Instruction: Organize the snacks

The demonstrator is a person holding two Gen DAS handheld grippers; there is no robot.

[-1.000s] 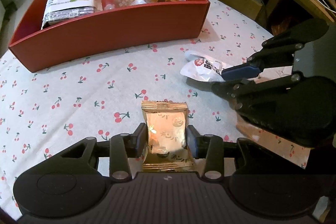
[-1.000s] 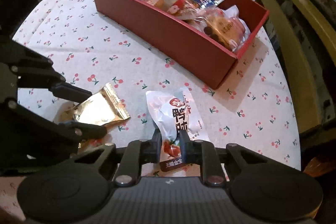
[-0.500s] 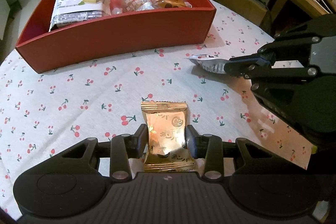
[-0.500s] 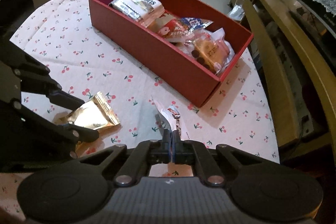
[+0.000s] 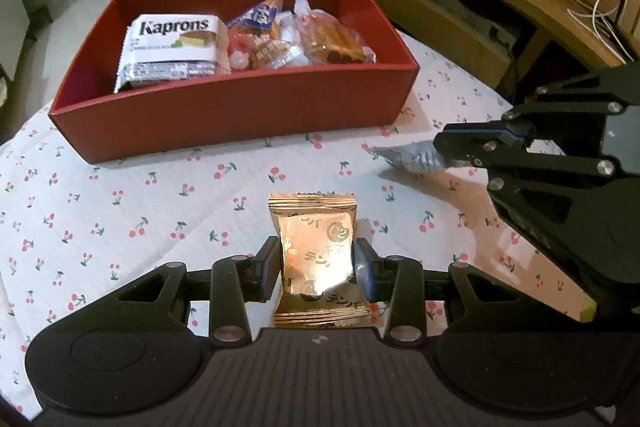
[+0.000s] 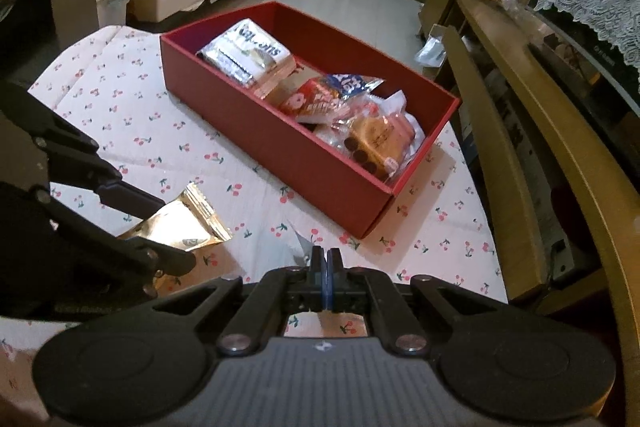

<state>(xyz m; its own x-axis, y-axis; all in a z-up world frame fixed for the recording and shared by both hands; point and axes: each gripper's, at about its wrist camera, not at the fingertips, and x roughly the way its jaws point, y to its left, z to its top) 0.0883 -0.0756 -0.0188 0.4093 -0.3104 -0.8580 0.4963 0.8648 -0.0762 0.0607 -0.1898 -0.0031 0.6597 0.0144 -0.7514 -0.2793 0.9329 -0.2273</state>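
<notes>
left gripper [image 5: 316, 267] has both fingers clamped on the sides of a gold snack packet [image 5: 316, 263], which stands upright btwn the pads w/ its crimped top edge poking out ahead of the tips; right gripper [image 6: 325, 259] is pinched tight, pads together on a thin edge of a white snack packet [image 6: 301, 247], most of it hidden behind the fingers; in the left wrist view that packet [image 5: 404, 157] sticks out flat from the right tips, off the cherry-print tablecloth [image 5: 140, 211]; red box [image 5: 240, 115] sits ahead of both sets of fingers, well apart from the tips; inside it a kaprons wafer pack [image 5: 172, 47] at one end, mixed clear-wrap snacks [image 5: 296, 35] filling the other.
</notes>
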